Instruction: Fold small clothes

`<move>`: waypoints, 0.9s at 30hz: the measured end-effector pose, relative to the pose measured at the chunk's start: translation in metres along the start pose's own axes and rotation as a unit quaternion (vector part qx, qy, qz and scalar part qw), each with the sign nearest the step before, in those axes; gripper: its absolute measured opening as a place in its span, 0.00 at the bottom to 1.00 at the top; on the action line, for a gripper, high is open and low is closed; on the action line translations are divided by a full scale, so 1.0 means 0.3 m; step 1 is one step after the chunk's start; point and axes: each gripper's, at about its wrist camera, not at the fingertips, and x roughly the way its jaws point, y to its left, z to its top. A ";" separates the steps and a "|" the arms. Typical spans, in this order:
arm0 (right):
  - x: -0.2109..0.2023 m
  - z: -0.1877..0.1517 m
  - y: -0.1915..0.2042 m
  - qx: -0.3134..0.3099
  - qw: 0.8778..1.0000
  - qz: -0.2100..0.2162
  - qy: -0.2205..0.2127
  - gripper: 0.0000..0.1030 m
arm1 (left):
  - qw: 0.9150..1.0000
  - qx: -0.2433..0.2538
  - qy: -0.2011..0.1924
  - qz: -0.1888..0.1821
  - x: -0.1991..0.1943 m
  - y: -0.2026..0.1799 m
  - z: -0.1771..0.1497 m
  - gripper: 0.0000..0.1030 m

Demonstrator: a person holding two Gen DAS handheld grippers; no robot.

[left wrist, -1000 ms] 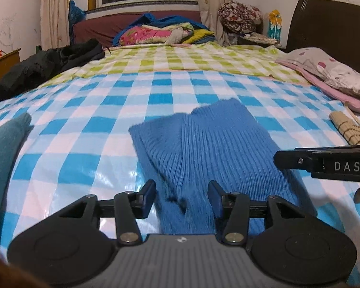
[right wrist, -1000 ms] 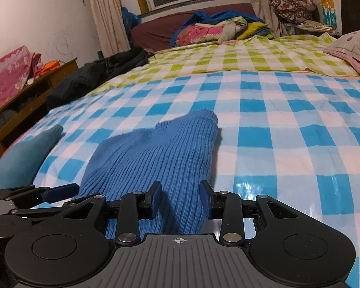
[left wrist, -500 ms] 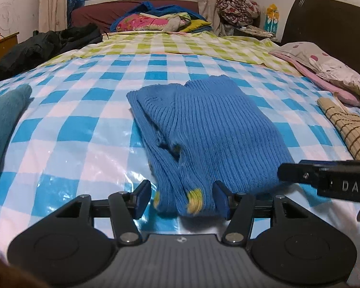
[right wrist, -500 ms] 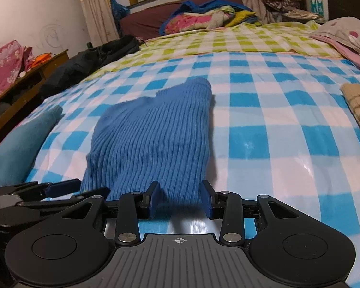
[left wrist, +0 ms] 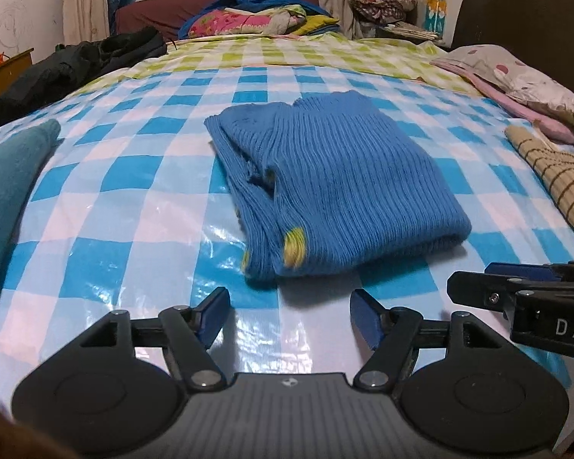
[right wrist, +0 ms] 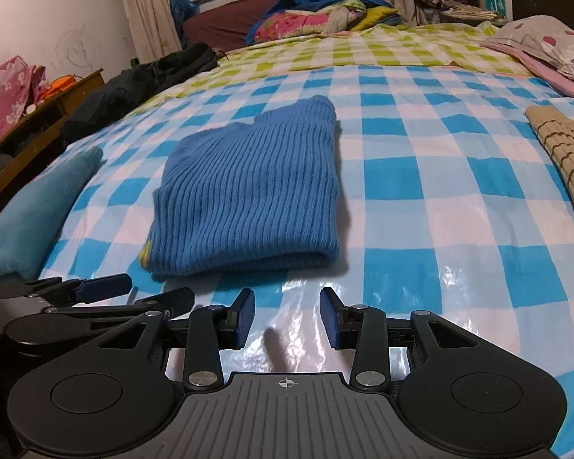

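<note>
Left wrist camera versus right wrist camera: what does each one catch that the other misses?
Only the left wrist view shows the dark headboard and the sweater's layered side edge with its yellow trim. Only the right wrist view shows the wooden shelf and pink floral cloth. Both show the folded blue ribbed sweater on the blue-checked sheet and the teal cloth.

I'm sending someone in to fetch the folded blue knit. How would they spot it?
On the bed's blue-checked sheet, look mid-bed. The folded blue knit lies between a plain teal cloth and a beige striped one; only it is ribbed, with yellow trim.
</note>
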 end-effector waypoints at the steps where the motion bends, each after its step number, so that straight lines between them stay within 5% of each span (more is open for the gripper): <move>1: -0.003 -0.004 0.002 0.000 1.000 -0.001 0.000 0.38 | 1.000 -0.001 -0.001 -0.002 -0.004 0.000 -0.003 0.75; 9: -0.008 -0.025 0.007 0.006 1.000 -0.011 0.004 0.39 | 1.000 -0.006 0.001 0.005 -0.021 -0.002 -0.017 0.90; 27: -0.015 -0.061 0.005 0.019 0.999 -0.025 0.014 0.39 | 1.000 0.002 0.018 0.013 -0.034 -0.015 -0.038 0.91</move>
